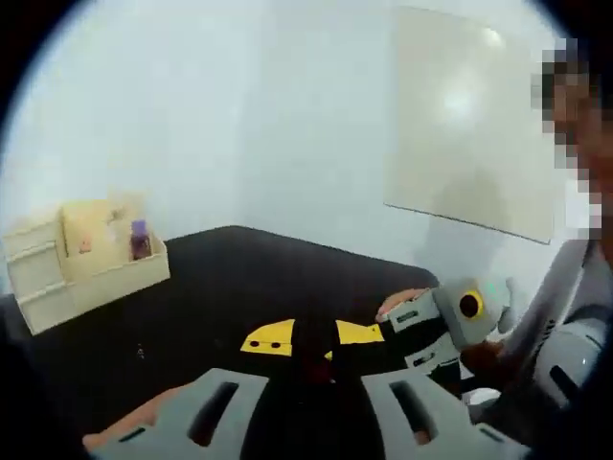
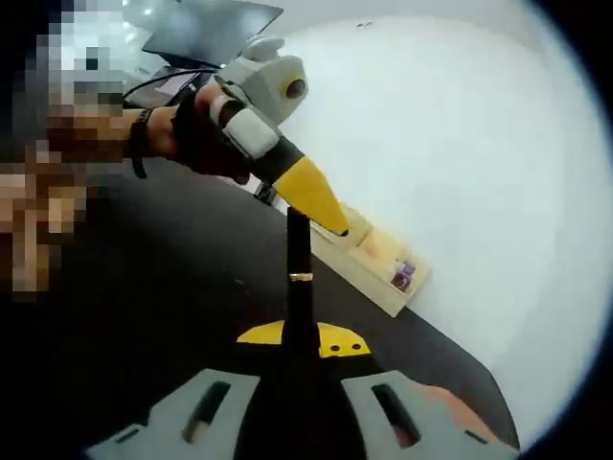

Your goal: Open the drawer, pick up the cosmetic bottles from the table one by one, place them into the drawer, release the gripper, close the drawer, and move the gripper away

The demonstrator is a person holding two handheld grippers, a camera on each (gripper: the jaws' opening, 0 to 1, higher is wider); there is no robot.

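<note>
A slim black cosmetic bottle (image 2: 299, 259) with a gold ring stands upright between the yellow jaw tips of my right gripper (image 2: 302, 337), which is shut on its lower part. My left gripper (image 2: 324, 213), held in a gloved hand, comes in from the upper left, and its yellow jaws meet the bottle's top. In the left gripper view, my left gripper (image 1: 313, 335) has something dark between its yellow tips; I cannot make out whether it grips. My right gripper (image 1: 407, 335) lies close on the right. The wooden drawer organiser (image 1: 86, 264) (image 2: 378, 254) holds a purple bottle (image 1: 140, 240) (image 2: 402, 276).
A black table (image 1: 220, 287) carries the organiser at its far edge against a white wall. A whiteboard (image 1: 469, 125) hangs on that wall. A person stands close by on the right of the left gripper view. A laptop (image 2: 206, 29) sits beyond the table.
</note>
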